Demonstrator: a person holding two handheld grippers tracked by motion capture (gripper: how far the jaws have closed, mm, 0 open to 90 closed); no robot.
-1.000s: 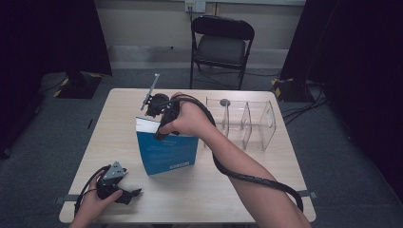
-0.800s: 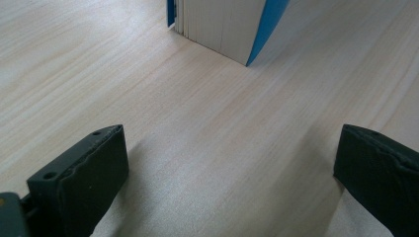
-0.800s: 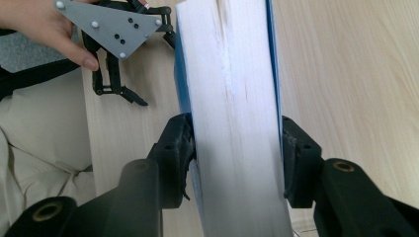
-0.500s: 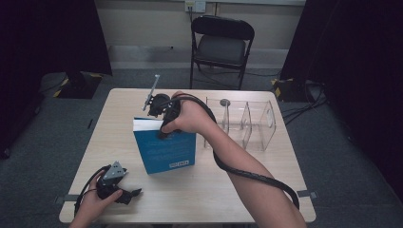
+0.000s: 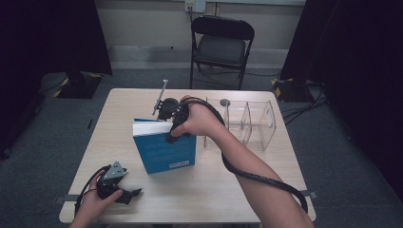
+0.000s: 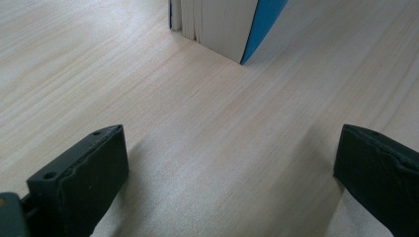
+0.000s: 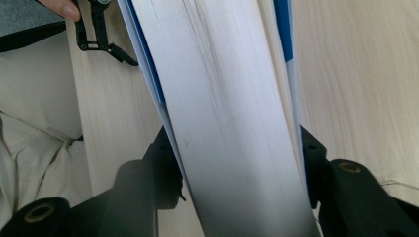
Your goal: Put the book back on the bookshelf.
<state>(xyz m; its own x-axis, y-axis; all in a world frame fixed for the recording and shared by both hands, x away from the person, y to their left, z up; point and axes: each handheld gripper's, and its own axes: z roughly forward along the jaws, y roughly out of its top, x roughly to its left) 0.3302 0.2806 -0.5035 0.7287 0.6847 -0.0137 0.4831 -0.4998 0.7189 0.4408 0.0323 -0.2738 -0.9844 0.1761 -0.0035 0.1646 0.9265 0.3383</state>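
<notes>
table [image 5: 228,190]: light wood, clear divider rack [image 5: 249,121] at far right
blue book [image 5: 166,149]: stood upright, clamped by right gripper [image 5: 172,124]
left gripper [image 5: 124,194]: jaws apart, rested near front-left edge

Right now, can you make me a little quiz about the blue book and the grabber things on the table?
1. True or false: the right gripper has its jaws closed on the blue book.
2. What does the left gripper hold between its jaws? A) the book B) nothing C) a spoon
3. Fill in the word: the clear organizer stands on the table beside the book, on the person's ____ side.

Key:
1. True: one jaw sits on each side of the book's top edge, which stands upright.
2. B: its jaws are wide apart over bare wood.
3. right
</notes>
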